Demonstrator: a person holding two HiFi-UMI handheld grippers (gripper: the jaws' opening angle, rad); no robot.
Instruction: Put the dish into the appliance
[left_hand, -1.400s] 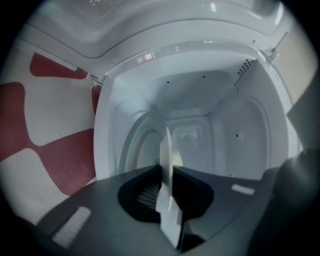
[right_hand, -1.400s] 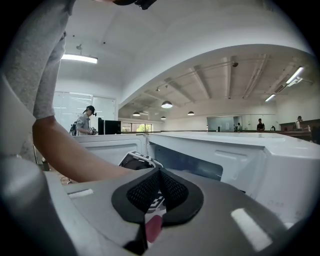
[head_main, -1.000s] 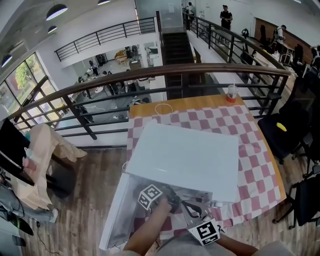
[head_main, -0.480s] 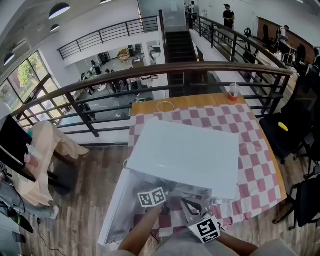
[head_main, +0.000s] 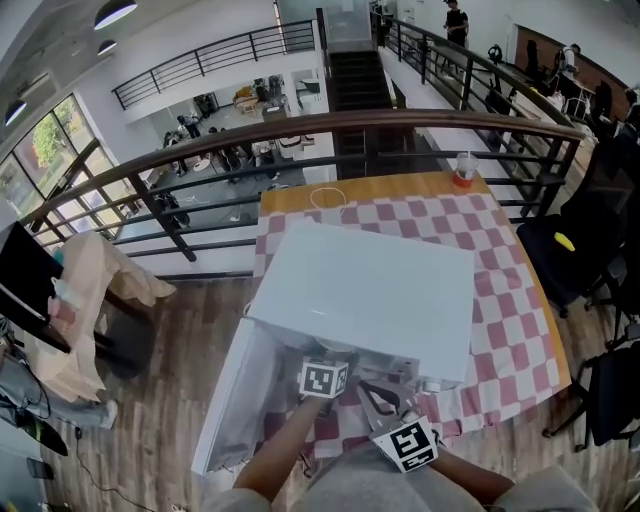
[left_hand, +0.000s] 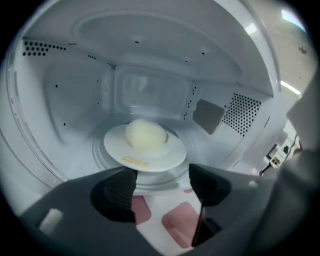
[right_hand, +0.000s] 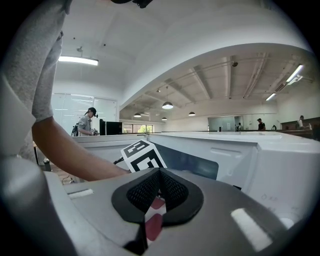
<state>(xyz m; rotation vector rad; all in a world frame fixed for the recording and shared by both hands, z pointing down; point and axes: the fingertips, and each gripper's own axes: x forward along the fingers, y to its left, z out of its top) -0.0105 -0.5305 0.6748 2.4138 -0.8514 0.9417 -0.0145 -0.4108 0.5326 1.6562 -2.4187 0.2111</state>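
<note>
The white microwave (head_main: 370, 290) stands on the checked tablecloth with its door (head_main: 232, 405) swung open to the left. Inside, in the left gripper view, a white plate (left_hand: 150, 156) bearing a pale bun (left_hand: 145, 134) rests on the glass turntable (left_hand: 100, 155). My left gripper (left_hand: 162, 182) is just in front of the cavity mouth; its jaws have just been opening and stand open, with nothing between them and the plate beyond their tips. My right gripper (right_hand: 159, 187) is shut and empty by the microwave's front (right_hand: 240, 155). Its view shows the left gripper's marker cube (right_hand: 142, 155).
A cup (head_main: 463, 170) and a white cable loop (head_main: 325, 195) lie at the table's far edge by the railing (head_main: 300, 135). A black chair (head_main: 565, 250) stands to the right. The arm (right_hand: 75, 160) holding the left gripper crosses the right gripper view.
The left gripper's marker cube has rolled over and shifted right and up, closer to the microwave's opening. The right gripper has stayed where it was.
</note>
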